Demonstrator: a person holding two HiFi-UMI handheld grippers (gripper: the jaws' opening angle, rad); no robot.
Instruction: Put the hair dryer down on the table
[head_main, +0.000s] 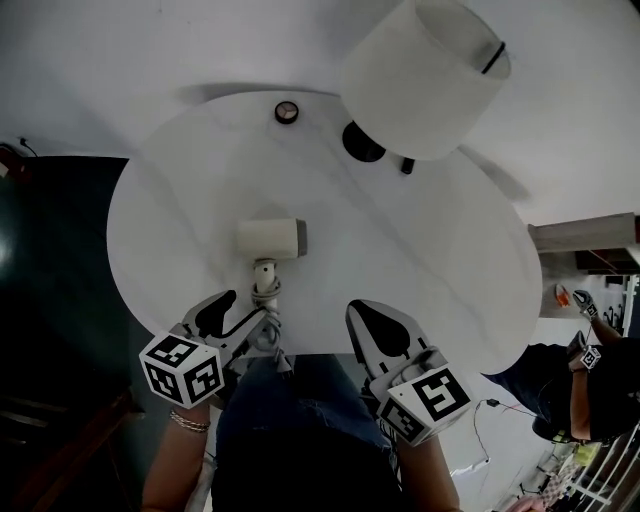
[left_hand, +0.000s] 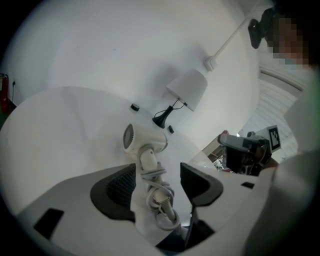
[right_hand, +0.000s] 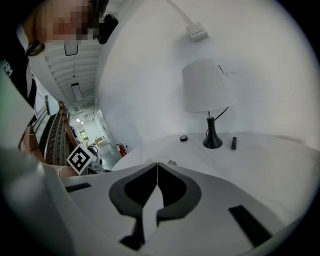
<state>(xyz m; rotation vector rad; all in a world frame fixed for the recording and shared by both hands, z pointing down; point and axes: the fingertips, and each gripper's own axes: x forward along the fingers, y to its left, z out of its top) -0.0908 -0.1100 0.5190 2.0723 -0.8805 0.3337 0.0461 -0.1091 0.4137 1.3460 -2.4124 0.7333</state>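
**White round worktop (head_main: 180, 200): hair dryer (head_main: 270, 238) down, close to the front edge**

Head view: hair dryer lies by the near edge. Open room beyond it; lamp (head_main: 425, 75) well apart at the back.

Left gripper view: left gripper (left_hand: 159, 177) fingers released, straddling the cord-wrapped handle, apparently not touching it. Risk: cord (left_hand: 161, 197) snags on pull-back and drags the hair dryer off the edge.

Right gripper view: right gripper (right_hand: 157, 172) fingers clenched, empty.

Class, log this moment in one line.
hair dryer: lying on table | left gripper: jaws apart around handle | right gripper: jaws together, empty
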